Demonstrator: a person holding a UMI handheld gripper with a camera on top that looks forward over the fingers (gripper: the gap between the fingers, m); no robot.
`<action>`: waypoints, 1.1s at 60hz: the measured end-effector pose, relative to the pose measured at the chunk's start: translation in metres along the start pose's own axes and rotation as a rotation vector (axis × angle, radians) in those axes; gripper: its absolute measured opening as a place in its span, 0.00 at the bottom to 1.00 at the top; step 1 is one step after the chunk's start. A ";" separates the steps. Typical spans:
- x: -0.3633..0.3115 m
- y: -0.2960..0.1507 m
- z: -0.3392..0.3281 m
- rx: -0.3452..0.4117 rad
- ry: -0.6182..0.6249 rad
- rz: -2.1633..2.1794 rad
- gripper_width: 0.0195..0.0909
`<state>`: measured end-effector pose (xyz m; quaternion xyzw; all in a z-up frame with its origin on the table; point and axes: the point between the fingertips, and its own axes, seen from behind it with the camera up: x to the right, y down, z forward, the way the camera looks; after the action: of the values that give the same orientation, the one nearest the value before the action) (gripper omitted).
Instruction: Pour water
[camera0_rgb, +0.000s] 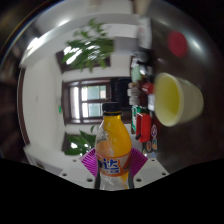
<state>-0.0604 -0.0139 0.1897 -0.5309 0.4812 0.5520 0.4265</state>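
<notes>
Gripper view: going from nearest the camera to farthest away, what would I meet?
Gripper fingers with pink pads, closed on the orange drink bottle with a black cap → pale yellow plastic cup, beyond and to the right → dark-framed window at the far wall.

The orange bottle (113, 147) carries a purple label (112, 163), but its print cannot be read.
</notes>
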 end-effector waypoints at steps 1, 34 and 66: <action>-0.005 0.000 0.002 -0.007 0.003 -0.057 0.26; -0.119 -0.203 0.015 0.308 0.398 -1.571 0.28; 0.057 -0.319 0.006 0.249 0.614 -1.571 0.32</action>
<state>0.2476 0.0446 0.1080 -0.7862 0.1248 -0.1294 0.5912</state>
